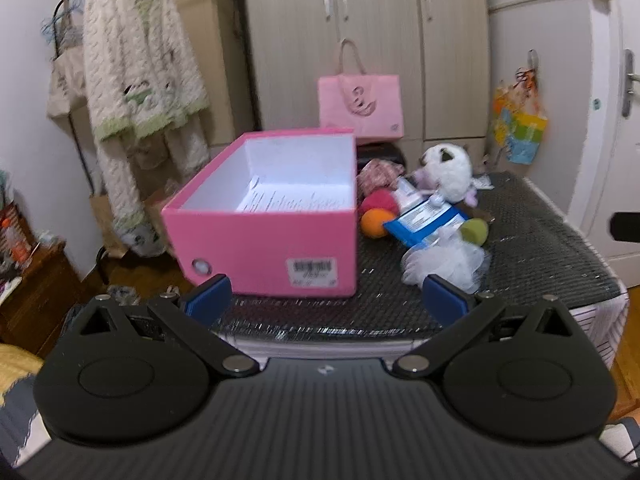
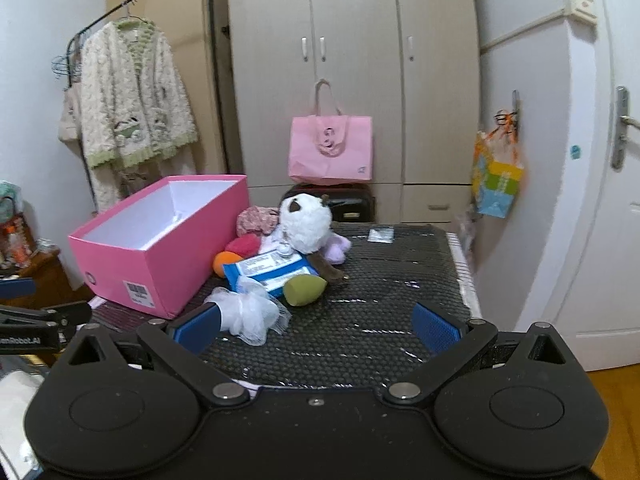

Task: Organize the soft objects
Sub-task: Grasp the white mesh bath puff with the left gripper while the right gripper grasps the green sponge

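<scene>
Pink box (image 2: pixel 160 248): empty, open-topped, at 10 o'clock on the mat (image 2: pixel 380 320), ready to receive. Soft pile just beside it, 12 o'clock: plush (image 2: pixel 306 222), mesh puff (image 2: pixel 250 314), green sponge (image 2: pixel 304 290), wipes pack (image 2: pixel 268 270). Left gripper (image 1: pixel 324 300) and right gripper (image 2: pixel 316 326): both spread, empty, short of the pile.

likely bedroom: wardrobe (image 2: pixel 352 80), hung robe (image 2: pixel 132 100)

Box (image 2: pixel 160 248) sits on mat (image 2: pixel 380 280), toy pile w/ plush (image 2: pixel 304 226) just right of it (bag (image 2: pixel 330 150) behind)
</scene>
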Demonstrator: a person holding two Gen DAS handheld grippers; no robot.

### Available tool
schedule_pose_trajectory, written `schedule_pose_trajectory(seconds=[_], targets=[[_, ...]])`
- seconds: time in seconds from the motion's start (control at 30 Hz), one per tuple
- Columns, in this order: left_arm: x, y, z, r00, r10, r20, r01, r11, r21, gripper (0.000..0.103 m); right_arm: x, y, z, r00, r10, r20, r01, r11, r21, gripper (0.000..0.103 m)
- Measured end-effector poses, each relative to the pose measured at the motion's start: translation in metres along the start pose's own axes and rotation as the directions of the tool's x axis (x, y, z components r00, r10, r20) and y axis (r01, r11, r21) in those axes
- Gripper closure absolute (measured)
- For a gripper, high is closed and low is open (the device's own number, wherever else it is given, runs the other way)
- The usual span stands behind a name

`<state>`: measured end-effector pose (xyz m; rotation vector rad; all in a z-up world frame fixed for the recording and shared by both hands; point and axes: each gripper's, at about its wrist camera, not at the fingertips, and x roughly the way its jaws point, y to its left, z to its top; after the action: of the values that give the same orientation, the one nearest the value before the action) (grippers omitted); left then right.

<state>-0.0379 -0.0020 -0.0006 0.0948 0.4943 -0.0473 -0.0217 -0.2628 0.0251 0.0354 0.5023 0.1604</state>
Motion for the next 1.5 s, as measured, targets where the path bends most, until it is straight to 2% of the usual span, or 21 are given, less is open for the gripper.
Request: schedule_pose_trajectory(seconds=[0.2,0.37,0.57,0.73,0.87,0.97,1.13,1.23,1.3,1.4,1.5], targets=[[-0.007,-0.017,0.02,0.997,-0.059,0.052,0.055,0.996,0.07,0.0,0.003,-0.016,0.018,0.997,0.067,0.047,-0.067,0.998,-0.002,0.0],[0.013,-0.041,0.019,0.986,-0.11,0.122,0.097,0.989,0.112,0.0,0.023,-0.034,0.016,0.986,0.103,0.134,-0.104,0.995,0.005,0.0],[0.059,-0.071,0.013,0.981,-0.186,0.06,0.177,0.975,0.136,0.0,0.074,-0.04,0.011,0.995,0.09,0.042,-0.087,0.994,-0.062,0.0],[0.103,-0.089,0.007,0.973,-0.232,-0.015,0.232,0.964,0.126,0.001,0.104,-0.05,0.009,0.99,0.144,-0.007,-0.144,0.989,-0.047,0.0],[0.129,-0.097,0.001,0.976,-0.21,-0.06,0.216,0.968,0.125,0.004,0.131,-0.057,0.01,0.976,0.209,-0.055,-0.21,0.978,-0.013,0.0],[0.144,-0.097,-0.001,0.973,-0.218,-0.073,0.225,0.968,0.107,0.006,0.148,-0.058,0.011,0.96,0.264,-0.092,-0.266,0.964,-0.002,0.0],[0.169,-0.101,-0.002,0.963,-0.249,-0.101,0.255,0.965,0.059,0.013,0.181,-0.057,0.017,0.945,0.293,-0.144,-0.294,0.956,0.016,0.0],[0.175,-0.102,-0.005,0.972,-0.225,-0.072,0.23,0.97,0.082,0.019,0.201,-0.054,0.016,0.935,0.311,-0.173,-0.311,0.95,0.025,0.002],[0.175,-0.101,-0.007,0.971,-0.237,-0.042,0.241,0.964,0.111,0.02,0.212,-0.053,0.014,0.928,0.321,-0.191,-0.321,0.947,0.03,0.004],[0.178,-0.1,-0.007,0.969,-0.244,-0.05,0.248,0.962,0.113,0.022,0.227,-0.055,0.012,0.905,0.374,-0.204,-0.367,0.927,0.073,0.009],[0.182,-0.097,-0.005,0.966,-0.252,-0.058,0.256,0.963,0.088,0.026,0.236,-0.053,0.009,0.903,0.375,-0.209,-0.367,0.927,0.074,0.012]])
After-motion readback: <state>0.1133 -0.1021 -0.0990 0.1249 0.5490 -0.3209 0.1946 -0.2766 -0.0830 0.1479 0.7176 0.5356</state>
